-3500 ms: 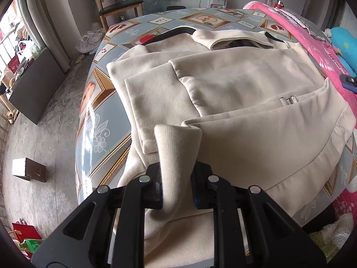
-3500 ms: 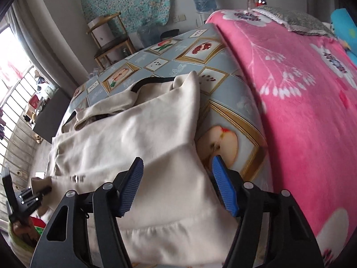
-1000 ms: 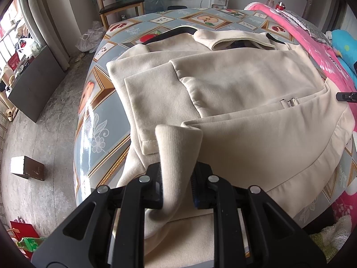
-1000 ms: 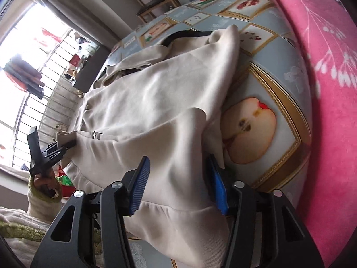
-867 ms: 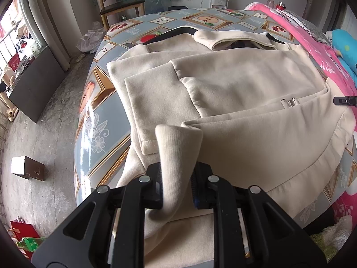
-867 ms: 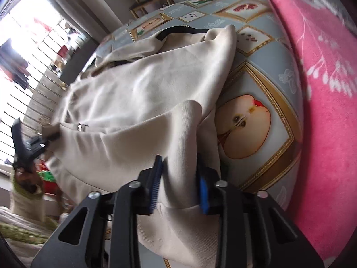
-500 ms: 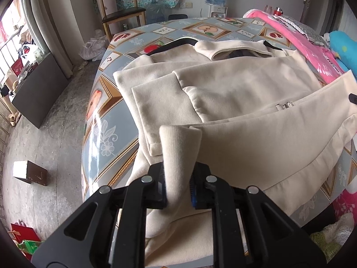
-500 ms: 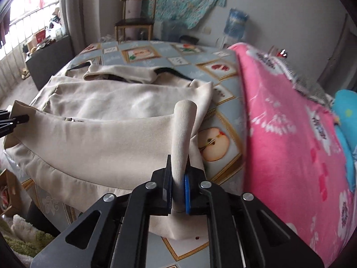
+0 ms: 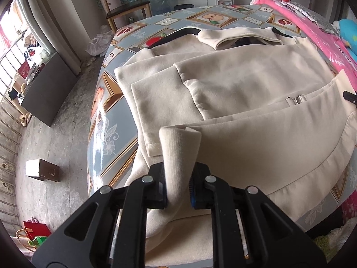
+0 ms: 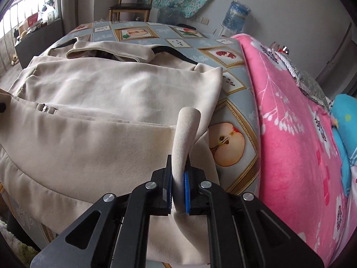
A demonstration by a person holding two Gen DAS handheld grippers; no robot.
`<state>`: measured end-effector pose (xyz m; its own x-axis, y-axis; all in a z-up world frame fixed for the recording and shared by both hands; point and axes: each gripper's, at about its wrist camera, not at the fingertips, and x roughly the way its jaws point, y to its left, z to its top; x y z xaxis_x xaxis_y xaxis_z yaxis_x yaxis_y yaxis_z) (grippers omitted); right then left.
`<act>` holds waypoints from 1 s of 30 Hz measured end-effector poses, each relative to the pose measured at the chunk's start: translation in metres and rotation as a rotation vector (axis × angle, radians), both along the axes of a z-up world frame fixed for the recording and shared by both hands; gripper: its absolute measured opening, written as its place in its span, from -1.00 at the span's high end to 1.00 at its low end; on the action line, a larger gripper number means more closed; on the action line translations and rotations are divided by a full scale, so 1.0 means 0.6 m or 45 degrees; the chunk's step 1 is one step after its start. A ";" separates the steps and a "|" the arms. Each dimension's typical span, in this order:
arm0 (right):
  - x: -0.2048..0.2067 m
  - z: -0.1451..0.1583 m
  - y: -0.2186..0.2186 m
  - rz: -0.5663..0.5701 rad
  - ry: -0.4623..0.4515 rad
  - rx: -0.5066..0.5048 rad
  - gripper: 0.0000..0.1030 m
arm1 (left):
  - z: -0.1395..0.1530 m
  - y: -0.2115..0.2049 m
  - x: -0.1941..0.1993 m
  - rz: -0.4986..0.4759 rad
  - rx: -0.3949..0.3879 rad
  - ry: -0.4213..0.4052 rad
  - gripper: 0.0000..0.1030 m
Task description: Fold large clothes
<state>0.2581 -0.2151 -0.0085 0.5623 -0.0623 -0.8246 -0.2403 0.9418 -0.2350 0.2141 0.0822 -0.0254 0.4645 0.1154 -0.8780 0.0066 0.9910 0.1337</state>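
Note:
A large cream jacket [image 9: 245,89] lies spread on a table with a fruit-print cloth [image 9: 107,116], collar at the far end and sleeves folded in. My left gripper [image 9: 178,187] is shut on the ribbed hem at the jacket's near left corner. My right gripper [image 10: 177,187] is shut on the ribbed hem at the near right corner of the jacket [image 10: 100,102]. The hem is lifted between the two grippers and sags over the table's near edge. The right gripper's tip shows at the right edge of the left wrist view [image 9: 349,96].
A pink flowered blanket [image 10: 301,134] lies along the table's right side with a blue pillow [image 10: 344,116]. A wooden chair [image 9: 125,2] and water bottle [image 10: 236,15] stand beyond the far end. A dark cabinet [image 9: 44,87] and a small box [image 9: 42,169] are on the floor left.
My right gripper moved in and shut on the right hem corner, then lifted it. My left gripper kept its grip and rose a little, raising the hem off the table.

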 end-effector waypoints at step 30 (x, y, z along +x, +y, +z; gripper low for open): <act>-0.043 0.034 0.026 -0.077 -0.205 -0.181 0.88 | -0.002 0.000 -0.005 -0.016 0.012 -0.027 0.74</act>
